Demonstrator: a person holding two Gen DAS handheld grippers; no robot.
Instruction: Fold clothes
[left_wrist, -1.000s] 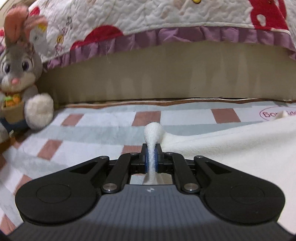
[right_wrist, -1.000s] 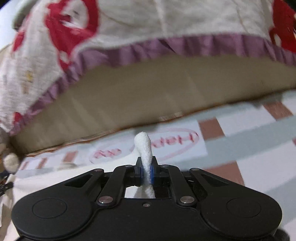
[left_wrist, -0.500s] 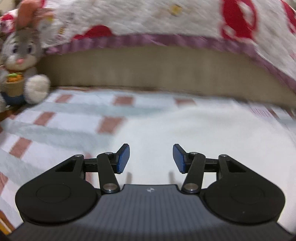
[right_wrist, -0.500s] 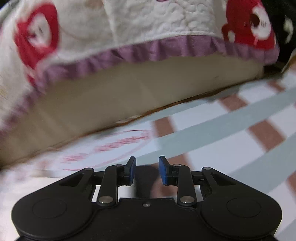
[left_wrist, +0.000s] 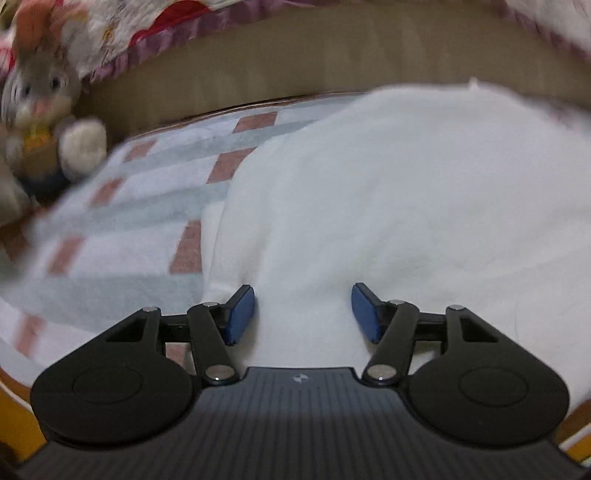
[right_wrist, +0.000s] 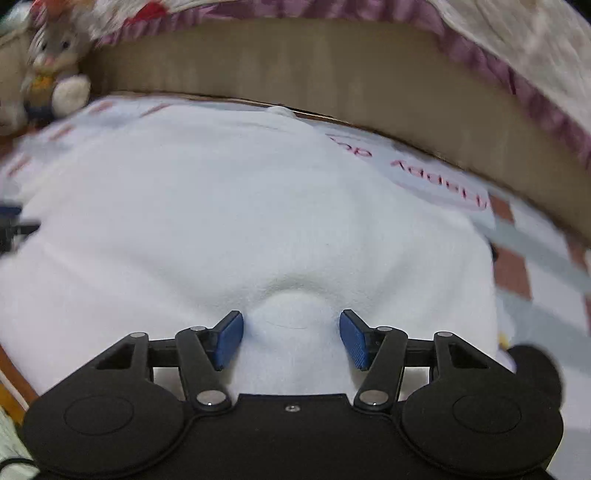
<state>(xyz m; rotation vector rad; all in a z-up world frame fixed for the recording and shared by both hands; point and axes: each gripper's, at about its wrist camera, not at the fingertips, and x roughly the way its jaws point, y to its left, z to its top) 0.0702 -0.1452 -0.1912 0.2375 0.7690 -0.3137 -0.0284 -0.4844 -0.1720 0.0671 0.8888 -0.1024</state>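
Here the white garment (left_wrist: 406, 206) is lying spread over a checked blanket (left_wrist: 122, 221) of pale blue, white and brownish-red squares. The left gripper (left_wrist: 303, 314) is hovering over the near left part of the cloth, its jaws opening; its blue-padded fingers (left_wrist: 242, 314) are standing apart with white fabric showing between them, and neither pad is pressing on it. In this view the garment's left edge is running just beside the left finger, with the blanket bare beyond it.

The right gripper (right_wrist: 291, 339) is likewise opening over the garment (right_wrist: 240, 221), its fingers (right_wrist: 352, 339) spread to either side of a small raised pucker in the cloth without pinching it. To the right of the cloth, a pale panel with red lettering (right_wrist: 436, 181) is showing on the blanket (right_wrist: 535, 280).

Behind the blanket a tan panel (right_wrist: 332, 74) is standing, with a quilted cover (left_wrist: 155, 40) trimmed in a purple ruffle hanging over its top. A plush rabbit (left_wrist: 44, 110) is sitting at the far left, blurred, apparently leaning against that panel.
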